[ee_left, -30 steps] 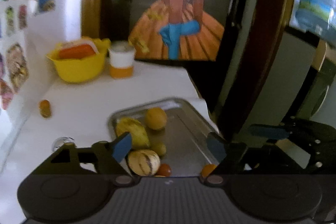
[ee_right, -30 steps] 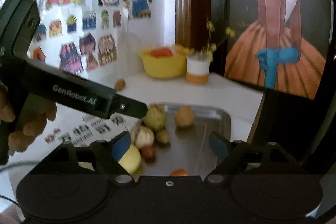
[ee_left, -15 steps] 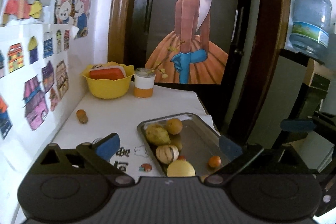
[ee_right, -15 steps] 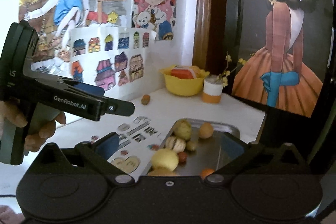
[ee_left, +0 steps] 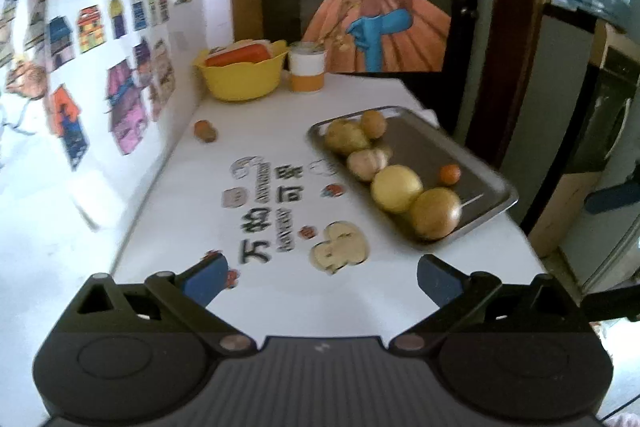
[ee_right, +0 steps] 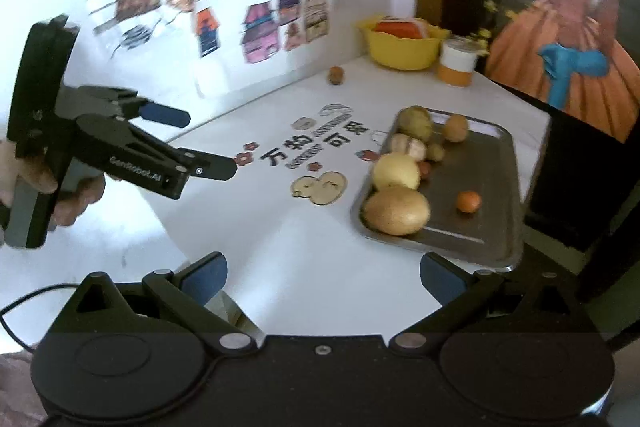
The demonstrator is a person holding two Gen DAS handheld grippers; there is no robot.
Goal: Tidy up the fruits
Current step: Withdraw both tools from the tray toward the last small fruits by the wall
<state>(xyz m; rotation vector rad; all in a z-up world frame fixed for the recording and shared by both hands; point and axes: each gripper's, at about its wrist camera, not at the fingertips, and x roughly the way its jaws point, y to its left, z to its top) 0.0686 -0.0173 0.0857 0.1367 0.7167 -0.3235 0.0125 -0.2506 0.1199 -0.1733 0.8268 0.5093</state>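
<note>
both jaws wide open, empty. stray nut-like fruit (ee_left: 205, 131) left of steel tray (ee_left: 486, 183): small, hard, rolls; pinch across its middle.

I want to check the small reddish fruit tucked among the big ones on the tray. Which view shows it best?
The right wrist view: the small reddish fruit sits exposed on the tray beside the yellow fruit. In the left wrist view the larger fruits hide it; I cannot pick it out there.

Both wrist views face forward — sharing the tray (ee_left: 490, 187).
</note>
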